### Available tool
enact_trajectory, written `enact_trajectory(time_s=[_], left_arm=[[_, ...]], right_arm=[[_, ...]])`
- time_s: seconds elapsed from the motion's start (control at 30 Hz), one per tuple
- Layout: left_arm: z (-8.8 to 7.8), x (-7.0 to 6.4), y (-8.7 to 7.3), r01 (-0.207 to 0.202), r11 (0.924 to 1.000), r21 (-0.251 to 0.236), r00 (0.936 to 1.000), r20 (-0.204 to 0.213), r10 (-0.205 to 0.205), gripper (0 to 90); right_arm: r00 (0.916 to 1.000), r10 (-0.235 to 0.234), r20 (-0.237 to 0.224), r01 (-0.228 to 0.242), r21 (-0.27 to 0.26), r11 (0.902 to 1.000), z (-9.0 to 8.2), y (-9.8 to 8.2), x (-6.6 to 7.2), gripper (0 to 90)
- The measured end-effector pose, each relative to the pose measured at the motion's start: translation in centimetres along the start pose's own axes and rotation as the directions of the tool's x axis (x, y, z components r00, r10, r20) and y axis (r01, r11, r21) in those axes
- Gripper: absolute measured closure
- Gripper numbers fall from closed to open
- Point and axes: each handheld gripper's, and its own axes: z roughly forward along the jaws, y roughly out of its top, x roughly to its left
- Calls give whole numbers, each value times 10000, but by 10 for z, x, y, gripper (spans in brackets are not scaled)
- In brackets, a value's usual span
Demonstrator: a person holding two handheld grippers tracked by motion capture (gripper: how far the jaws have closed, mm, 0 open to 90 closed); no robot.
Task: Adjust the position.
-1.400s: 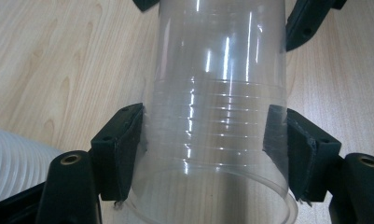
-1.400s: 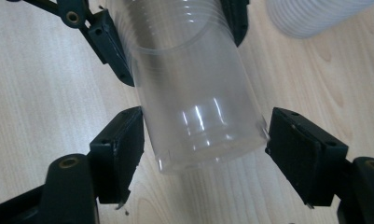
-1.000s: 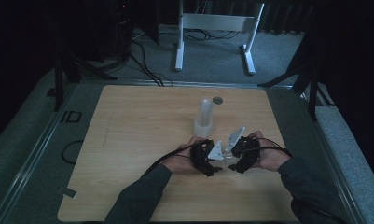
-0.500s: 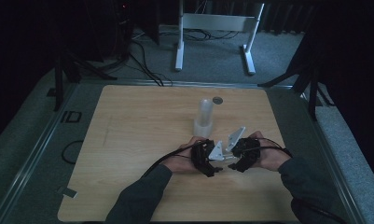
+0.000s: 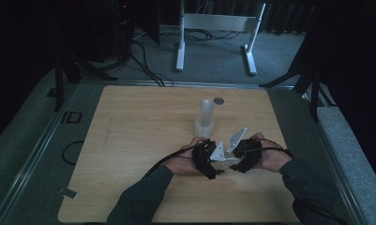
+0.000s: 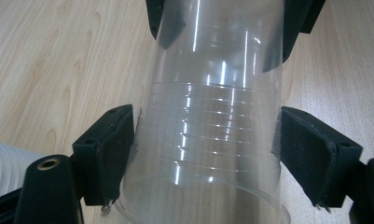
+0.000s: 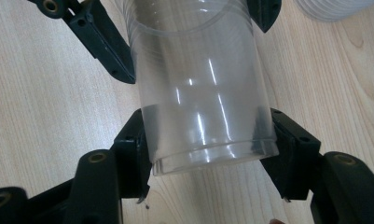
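- The left gripper (image 5: 218, 165) and the right gripper (image 5: 233, 161) sit close together near the front of the wooden counter (image 5: 129, 140), each held in a hand.
- Between them is a clear plastic cup (image 6: 212, 126). Both grippers hold it at once.
- In the left gripper view, the fingers (image 6: 105, 154) press on both sides of the cup, at the part with the thin rings. The cup's wide rim is at the bottom of that view.
- In the right gripper view, the fingers (image 7: 292, 154) squeeze the cup (image 7: 198, 93) near one end, just above its rolled edge. The other gripper's black fingers reach in from the top and hold the far part.
- I cannot tell if it is one cup or two cups pushed together.
- A tall stack of white cups (image 5: 206, 117) stands on the counter just behind the hands. A bit of it shows at the edge of both gripper views.
- A small dark round spot (image 5: 218, 100) lies on the counter near the stack, toward the far edge.
- A white metal stand (image 5: 214, 28) is on the floor behind the counter.
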Motion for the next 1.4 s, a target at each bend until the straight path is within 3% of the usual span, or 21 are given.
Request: enact_trajectory(time_s=[0.2,0.83,1.1,1.4], left_arm=[[0,2,0,286,9995,-146,9996,-69,-287,181],[-3,4,0,486,9984,-273,9987,-117,-490,173],[-5,6,2,800,9958,-446,9965,-191,-809,151],[-11,9,0,1036,9901,-943,9934,-404,-1078,151]], right_arm=[[10000,20,-24,-20,-12,10000,1,-2,0,408],[9999,171,21,-171,-216,9996,3,-6,1,415],[9987,493,95,-489,-373,9981,7,-10,1,416],[9887,1440,419,-1415,-586,9882,11,-19,-3,417]])
